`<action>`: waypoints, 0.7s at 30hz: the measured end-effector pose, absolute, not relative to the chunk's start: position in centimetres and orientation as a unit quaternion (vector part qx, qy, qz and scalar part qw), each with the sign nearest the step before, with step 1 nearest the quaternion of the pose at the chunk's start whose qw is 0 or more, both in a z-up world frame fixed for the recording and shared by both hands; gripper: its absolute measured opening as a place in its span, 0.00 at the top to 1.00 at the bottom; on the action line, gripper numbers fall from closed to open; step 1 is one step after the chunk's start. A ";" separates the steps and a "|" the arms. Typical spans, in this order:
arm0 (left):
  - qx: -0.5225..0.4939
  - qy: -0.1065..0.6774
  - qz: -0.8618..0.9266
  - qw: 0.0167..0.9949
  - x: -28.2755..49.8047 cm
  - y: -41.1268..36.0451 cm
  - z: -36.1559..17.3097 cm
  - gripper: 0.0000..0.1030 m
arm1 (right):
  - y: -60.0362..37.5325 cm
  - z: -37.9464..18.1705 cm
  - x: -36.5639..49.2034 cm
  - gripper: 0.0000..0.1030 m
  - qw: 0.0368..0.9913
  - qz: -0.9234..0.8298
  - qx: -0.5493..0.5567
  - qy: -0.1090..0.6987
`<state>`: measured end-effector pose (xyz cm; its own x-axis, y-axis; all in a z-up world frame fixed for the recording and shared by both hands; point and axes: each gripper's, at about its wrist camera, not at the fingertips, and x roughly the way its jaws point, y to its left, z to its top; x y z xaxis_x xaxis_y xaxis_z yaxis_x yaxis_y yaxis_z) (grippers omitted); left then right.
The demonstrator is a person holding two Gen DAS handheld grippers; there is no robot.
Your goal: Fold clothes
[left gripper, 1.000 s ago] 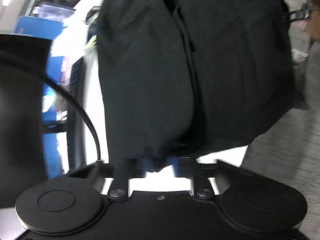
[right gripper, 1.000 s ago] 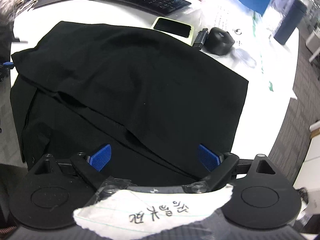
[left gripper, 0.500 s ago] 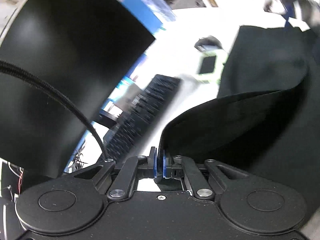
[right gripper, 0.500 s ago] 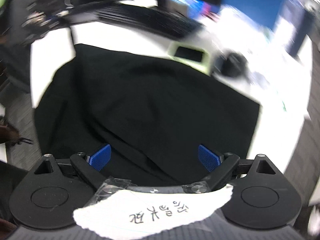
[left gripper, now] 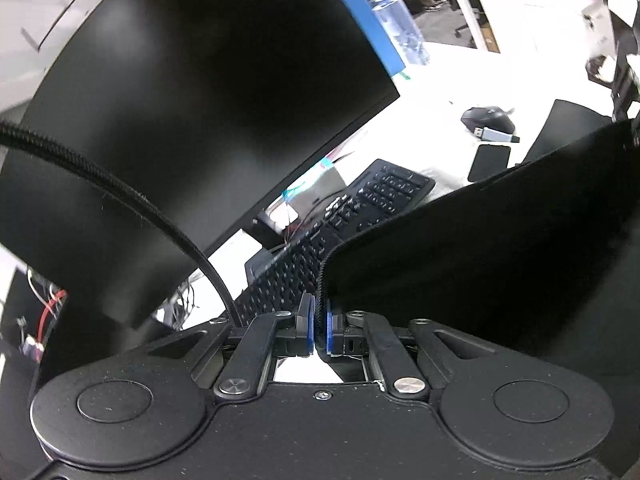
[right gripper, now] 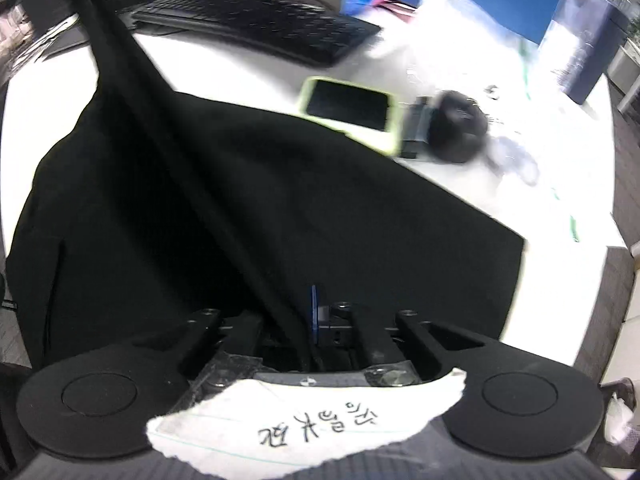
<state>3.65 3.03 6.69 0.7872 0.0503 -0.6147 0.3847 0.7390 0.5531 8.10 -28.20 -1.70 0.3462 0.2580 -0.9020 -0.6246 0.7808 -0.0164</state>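
A black garment (right gripper: 320,200) lies spread over the white round table (right gripper: 240,76). In the left wrist view my left gripper (left gripper: 318,326) is shut on a hemmed edge of the black garment (left gripper: 480,260), which rises to the right as a taut sheet above the desk. In the right wrist view my right gripper (right gripper: 304,320) is shut on a raised fold of the same cloth; the fold runs as a tight ridge up to the top left. One blue pad (right gripper: 314,314) shows beside the cloth; the other is hidden under it.
A black keyboard (right gripper: 256,20) and a dark monitor (left gripper: 200,100) stand at the back of the table. A phone in a yellow-green case (right gripper: 348,110), a black mouse (right gripper: 456,126) and a small USB stick lie just beyond the garment. The table edge and grey floor are at right.
My right gripper's jaws went from wide apart above the flat cloth to closed on a fold. My left gripper lifted its cloth edge up and rolled, now facing the monitor and keyboard.
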 end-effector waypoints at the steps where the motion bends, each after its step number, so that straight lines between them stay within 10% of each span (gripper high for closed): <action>1: 0.340 0.317 -0.088 0.881 4.1 3.4 6.6 0.96 | -28.1 -0.9 8.5 0.97 0.802 0.278 -0.199 0.491; 8: 0.258 0.369 0.061 0.891 15.2 7.5 3.3 0.77 | -23.5 2.6 21.6 0.89 0.780 0.286 -0.395 0.391; 11: 0.277 0.375 0.108 0.878 18.1 8.4 2.4 0.56 | -21.2 0.4 28.1 0.21 0.761 0.200 -0.493 0.371; 15: 0.244 0.388 0.101 0.883 15.6 9.1 2.8 0.27 | -22.4 1.4 26.7 0.14 0.799 0.159 -0.444 0.375; 21: 0.240 0.424 0.066 0.871 9.3 6.3 1.9 0.26 | -27.3 0.7 17.2 0.08 0.808 0.133 -0.401 0.412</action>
